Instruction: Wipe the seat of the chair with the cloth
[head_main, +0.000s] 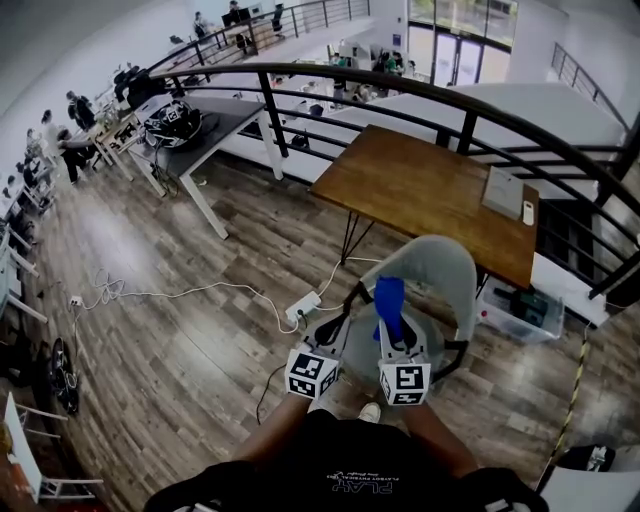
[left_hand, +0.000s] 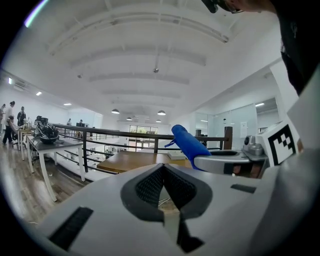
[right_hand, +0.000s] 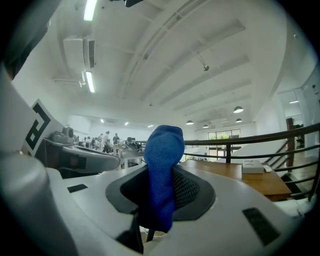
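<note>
Jaws: right gripper clamps cloth | left gripper closed, empty | chair clear only in head view

Both are the same build tbh: the left hand-held gripper and the right hand-held gripper have smooth pale grey plastic shells with a rounded dark recess in the middle. Black mesh-textured pads line the jaws, and a few little black rectangular slots are sunk into the shell. Each one carries a white cube with black square markers on its faces, the left cube and the right cube. The person's in a black top with small pale lettering across the chest, and one light-coloured shoe shows too.
</note>
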